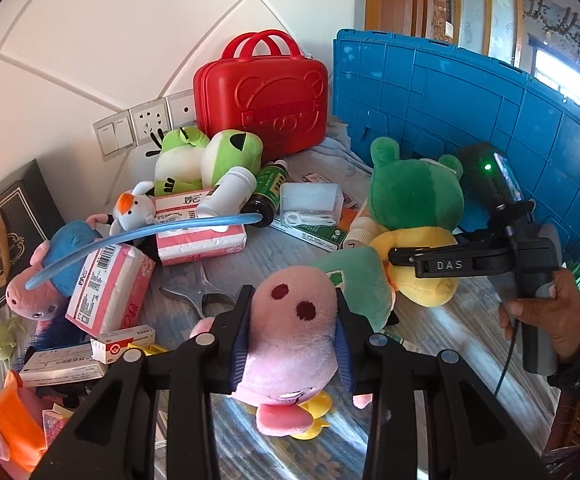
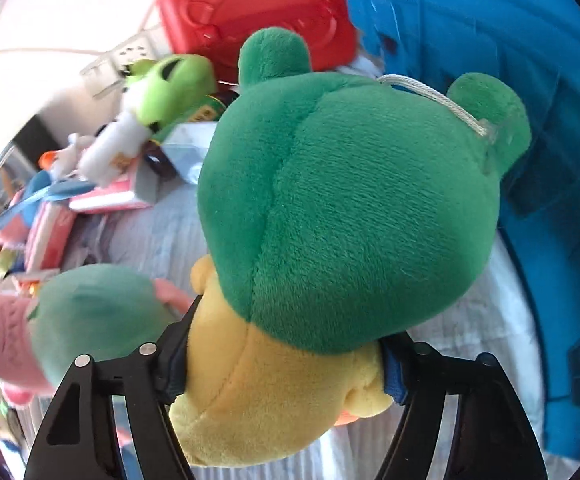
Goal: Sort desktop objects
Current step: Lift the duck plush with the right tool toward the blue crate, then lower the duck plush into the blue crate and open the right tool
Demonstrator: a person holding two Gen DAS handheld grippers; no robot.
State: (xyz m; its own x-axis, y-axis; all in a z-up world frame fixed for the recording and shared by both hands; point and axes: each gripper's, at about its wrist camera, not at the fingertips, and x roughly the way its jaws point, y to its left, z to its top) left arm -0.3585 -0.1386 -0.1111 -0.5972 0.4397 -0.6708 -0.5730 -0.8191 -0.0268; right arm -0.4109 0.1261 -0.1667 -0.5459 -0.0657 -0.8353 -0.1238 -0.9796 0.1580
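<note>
A pink pig plush (image 1: 290,344) with a teal dress lies at the front, and my left gripper (image 1: 294,300) is shut on its snout, pads pressing both sides. To its right sits a green frog-headed plush (image 1: 410,196) with a yellow body. My right gripper (image 2: 286,344) straddles that yellow body (image 2: 274,380) below the big green head (image 2: 350,200); both pads touch and dent the fabric. From the left wrist view the right gripper (image 1: 410,258) reaches in from the right, held by a person's hand (image 1: 542,312).
A blue crate (image 1: 470,112) stands at the right and a red case (image 1: 262,100) at the back wall. Tissue packs (image 1: 108,292), a light green frog plush (image 1: 206,156), bottles, medicine boxes, a blue tube (image 1: 130,236) and a black box (image 1: 2,232) crowd the left.
</note>
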